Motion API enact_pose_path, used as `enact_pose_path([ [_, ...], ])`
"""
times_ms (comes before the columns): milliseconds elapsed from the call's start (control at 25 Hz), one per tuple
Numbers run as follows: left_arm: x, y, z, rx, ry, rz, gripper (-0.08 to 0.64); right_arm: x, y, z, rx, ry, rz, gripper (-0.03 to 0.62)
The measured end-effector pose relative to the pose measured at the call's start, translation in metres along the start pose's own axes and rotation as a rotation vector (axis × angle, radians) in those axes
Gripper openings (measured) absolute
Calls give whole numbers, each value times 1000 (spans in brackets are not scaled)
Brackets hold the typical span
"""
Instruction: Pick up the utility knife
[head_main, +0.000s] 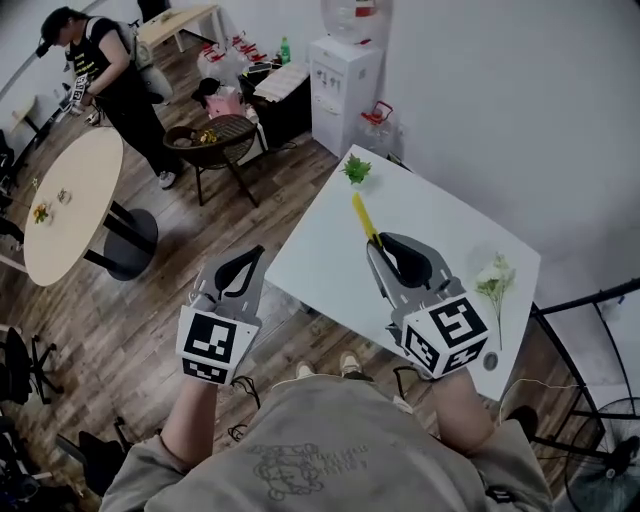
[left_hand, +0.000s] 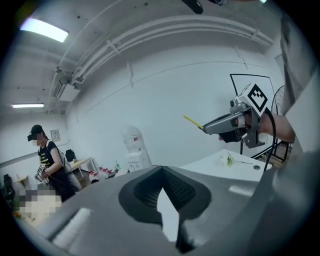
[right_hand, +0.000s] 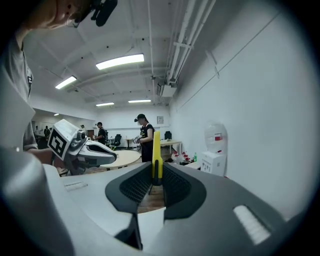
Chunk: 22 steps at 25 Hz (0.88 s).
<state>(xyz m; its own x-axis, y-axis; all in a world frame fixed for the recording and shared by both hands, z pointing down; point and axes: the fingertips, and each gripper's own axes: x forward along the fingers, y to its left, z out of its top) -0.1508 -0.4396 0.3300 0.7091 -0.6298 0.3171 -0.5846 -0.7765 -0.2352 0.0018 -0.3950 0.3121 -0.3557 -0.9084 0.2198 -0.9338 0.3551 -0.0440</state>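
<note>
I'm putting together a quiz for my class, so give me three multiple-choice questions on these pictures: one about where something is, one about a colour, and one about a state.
1. Where is the utility knife?
A. Flat on the white table
B. Between the right tool's jaws
C. In a drawer

2. What colour is the utility knife's body?
A. Red
B. Yellow
C. Blue

3. How do the left tool's jaws stand?
A. Together, with nothing between them
B. Spread wide apart
C. Clamped on a pen

Answers:
1 B: the right gripper view shows the pads pressed on it, and the head view shows it above the white table, not lying on it.
2 B: it shows yellow in all three views.
3 A: the left gripper view shows the tips meeting with nothing between them.
</note>
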Motion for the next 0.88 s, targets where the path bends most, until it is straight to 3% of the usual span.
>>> enact_pose_path([
  [280,-33,10,43,-10,-132,52,0,-51,-5,39,-2,-141,-59,92],
  [480,-51,10,64,1,-202,68,0,-71,-10,36,-28,-140,-100,91],
  [880,-48,4,55,-15,-158,82,0,-61,-6,27,-24,-123,-71,91],
])
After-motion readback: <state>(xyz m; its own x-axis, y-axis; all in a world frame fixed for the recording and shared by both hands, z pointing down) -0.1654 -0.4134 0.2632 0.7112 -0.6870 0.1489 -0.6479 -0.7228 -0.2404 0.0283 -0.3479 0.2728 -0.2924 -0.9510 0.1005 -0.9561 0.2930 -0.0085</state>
